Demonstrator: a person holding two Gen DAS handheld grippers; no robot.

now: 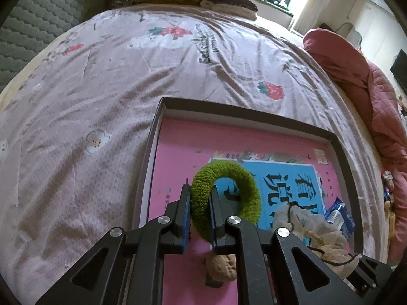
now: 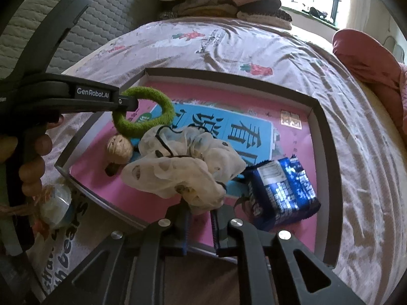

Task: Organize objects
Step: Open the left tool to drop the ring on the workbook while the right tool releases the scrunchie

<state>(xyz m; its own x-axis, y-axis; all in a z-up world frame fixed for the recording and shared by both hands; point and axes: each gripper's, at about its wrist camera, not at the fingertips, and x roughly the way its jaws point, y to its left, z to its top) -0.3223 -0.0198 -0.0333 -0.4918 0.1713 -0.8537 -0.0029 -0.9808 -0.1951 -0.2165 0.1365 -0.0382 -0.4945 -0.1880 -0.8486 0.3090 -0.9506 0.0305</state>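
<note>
A green fuzzy hair ring [image 1: 226,190] stands between the fingers of my left gripper [image 1: 201,190], which is shut on its left side above a shallow dark-rimmed box [image 1: 157,137]. From the right wrist view, my left gripper [image 2: 129,103] reaches in from the left with the ring [image 2: 145,111] hanging over the box [image 2: 229,76]. My right gripper [image 2: 201,216] pinches the lower edge of a white scrunchie [image 2: 183,162] that spreads over the pink book [image 2: 106,188] lining the box. A walnut [image 2: 119,148] and a blue snack packet [image 2: 279,193] lie in the box.
The box sits on a bed with a pink strawberry-print cover [image 1: 101,89]. A red quilt [image 1: 356,81] is bunched along the right side, and folded clothes [image 2: 223,0] are piled at the far end. A clear plastic item [image 2: 54,203] lies outside the box's near-left corner.
</note>
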